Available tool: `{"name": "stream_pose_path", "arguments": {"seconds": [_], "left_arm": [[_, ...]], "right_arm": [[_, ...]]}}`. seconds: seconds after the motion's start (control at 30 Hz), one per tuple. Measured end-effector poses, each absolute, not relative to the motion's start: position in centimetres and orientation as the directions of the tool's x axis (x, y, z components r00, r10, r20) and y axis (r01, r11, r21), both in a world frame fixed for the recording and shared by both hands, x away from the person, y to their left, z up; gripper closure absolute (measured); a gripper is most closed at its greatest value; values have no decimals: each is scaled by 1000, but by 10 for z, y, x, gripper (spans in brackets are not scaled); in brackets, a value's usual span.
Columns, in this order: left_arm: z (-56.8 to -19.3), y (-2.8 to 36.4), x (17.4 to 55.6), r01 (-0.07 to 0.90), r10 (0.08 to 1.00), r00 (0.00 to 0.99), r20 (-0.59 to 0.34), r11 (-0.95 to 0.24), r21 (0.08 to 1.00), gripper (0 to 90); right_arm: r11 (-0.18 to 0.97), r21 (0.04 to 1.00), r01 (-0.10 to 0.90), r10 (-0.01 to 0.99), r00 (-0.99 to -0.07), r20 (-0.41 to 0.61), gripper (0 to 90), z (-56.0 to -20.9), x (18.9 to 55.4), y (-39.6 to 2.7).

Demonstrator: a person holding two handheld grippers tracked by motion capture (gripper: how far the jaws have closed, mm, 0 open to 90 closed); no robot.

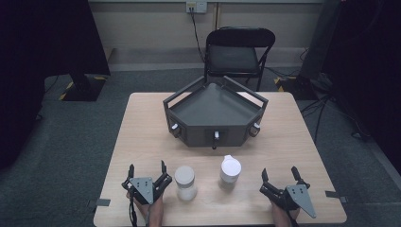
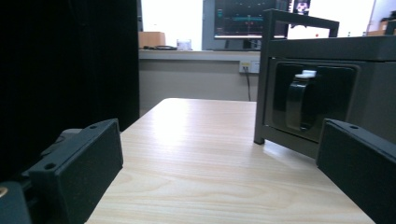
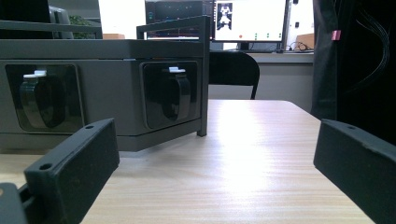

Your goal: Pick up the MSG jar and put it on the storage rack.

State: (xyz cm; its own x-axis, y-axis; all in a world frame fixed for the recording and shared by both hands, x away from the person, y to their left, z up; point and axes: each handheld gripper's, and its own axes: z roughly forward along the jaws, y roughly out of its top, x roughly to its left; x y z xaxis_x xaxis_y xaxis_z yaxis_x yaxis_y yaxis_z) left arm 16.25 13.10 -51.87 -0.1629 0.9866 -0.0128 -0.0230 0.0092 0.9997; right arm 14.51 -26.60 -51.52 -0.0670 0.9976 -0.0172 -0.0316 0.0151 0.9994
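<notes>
The high view looks forward and down from above the person's side, taking in the whole surface [image 1: 142, 137], the grey tray [image 1: 215, 111] at its middle and a chair [image 1: 236, 52] beyond. The left gripper view sits low, almost level with the surface [image 2: 201, 154], facing along it, close to the tray's corner [image 2: 327, 88]. The right gripper view is equally low, facing the tray's front [image 3: 107, 88] from nearby. All three views share the tray and the wooden top.
</notes>
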Motion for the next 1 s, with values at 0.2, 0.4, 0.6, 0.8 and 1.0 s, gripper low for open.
{"name": "stream_pose_path", "arguments": {"seconds": [0.2, 0.4, 0.6, 0.8, 1.0], "left_arm": [[-519, 130, 162, -26, 986, -166, -11, 7, 1000, 0], [-518, 130, 163, -21, 986, -168, -13, 9, 1000, 0], [-517, 131, 162, -12, 987, -157, -10, 9, 1000, 0], [-512, 132, 160, -17, 989, -147, -21, 19, 1000, 0], [-493, 138, 152, -56, 991, -111, -69, 63, 996, 0]], "right_arm": [[14, 999, -32, 998, -66, -16, 0, -515, 145, -266], [15, 999, -31, 998, -61, -16, 0, -515, 145, -265], [15, 999, -31, 998, -58, -17, 0, -515, 145, -264], [15, 999, -31, 998, -58, -17, 0, -515, 145, -264], [15, 999, -31, 998, -54, -17, 0, -515, 145, -264]]}}
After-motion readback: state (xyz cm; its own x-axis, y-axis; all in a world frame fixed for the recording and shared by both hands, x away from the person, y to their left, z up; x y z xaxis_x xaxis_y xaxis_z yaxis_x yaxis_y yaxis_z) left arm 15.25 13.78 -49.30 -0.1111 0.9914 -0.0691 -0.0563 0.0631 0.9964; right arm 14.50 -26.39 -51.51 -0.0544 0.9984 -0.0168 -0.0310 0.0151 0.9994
